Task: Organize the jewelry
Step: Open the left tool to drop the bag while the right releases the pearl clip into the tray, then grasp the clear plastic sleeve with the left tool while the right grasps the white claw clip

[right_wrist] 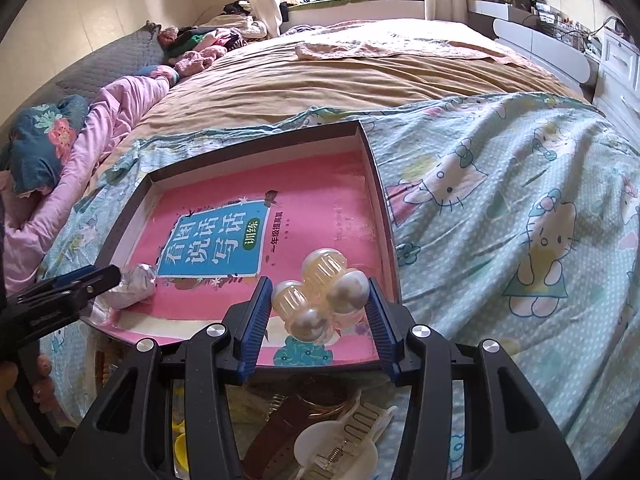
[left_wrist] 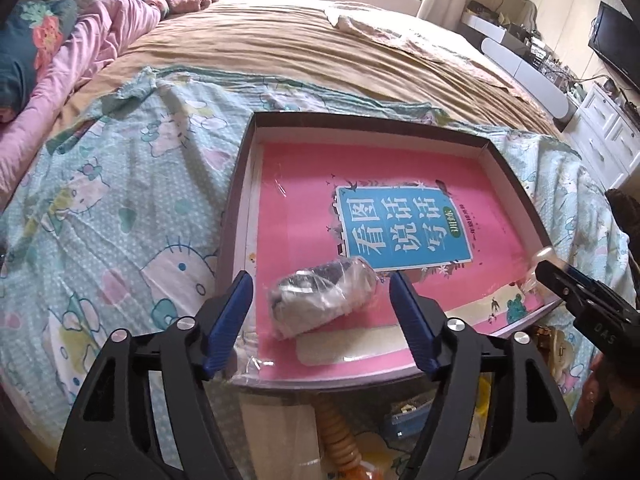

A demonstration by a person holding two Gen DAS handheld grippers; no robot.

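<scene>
Bright window daylight, fisheye-warped edges, plastic glare

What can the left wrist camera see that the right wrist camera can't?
Only the left wrist view shows the black TV on the far wall and orange beads below the box.

Only the right wrist view shows the brown watch strap and white hair claw near the camera, and the pearl hair clip up close between the right gripper's fingers.

Both show the box, its pink book, and the plastic-wrapped bundle.
</scene>
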